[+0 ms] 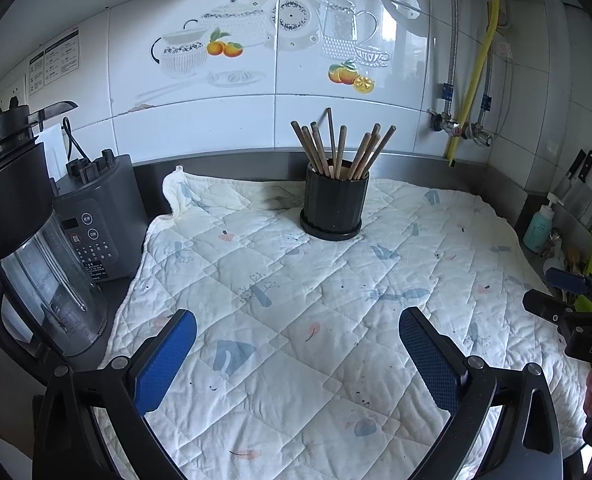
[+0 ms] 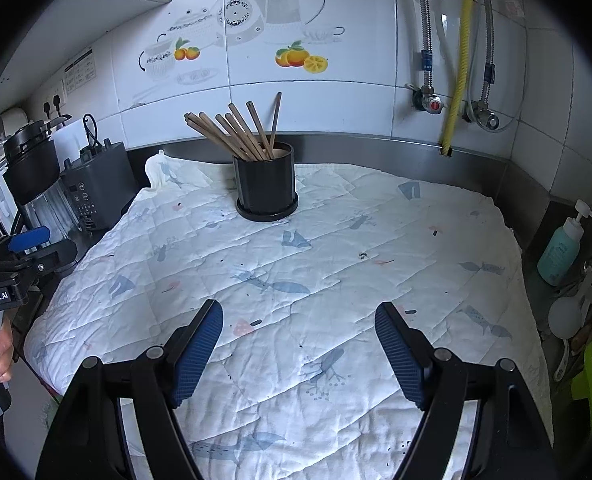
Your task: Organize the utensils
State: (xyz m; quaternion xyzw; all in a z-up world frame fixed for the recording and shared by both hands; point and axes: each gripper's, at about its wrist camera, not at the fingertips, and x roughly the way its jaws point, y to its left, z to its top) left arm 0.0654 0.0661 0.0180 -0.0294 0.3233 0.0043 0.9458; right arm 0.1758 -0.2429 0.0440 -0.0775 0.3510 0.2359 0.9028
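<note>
At the bottom of the left wrist view the left tongs stood wide apart with nothing between their blue pads, hanging above the quilted cloth that covered the surface. The right tongs were the same in their own view: spread wide, empty, tilted down over the cloth. Each pair also showed at the edge of the other's frame, the right at mid-right of the left view and the left at mid-left of the right view, so the two hung side by side, probably held back and ready rather than reaching.

The cloth lay bare of loose utensils in both views, which suggested that the sorting was either done or not begun; the frames could not settle which. It likely served as a soft, clean pad for laying things out.

Further back, just above frame centre, the black holder stood upright on its saucer on the cloth near the wall. The chopsticks were gathered in it, tips down, fanning out and leaning on the rim, which kept them together and easy to pick from above.

At the left edge a blender and its base stood off the cloth, and a soap bottle sat at the right, both clear of the working area.
</note>
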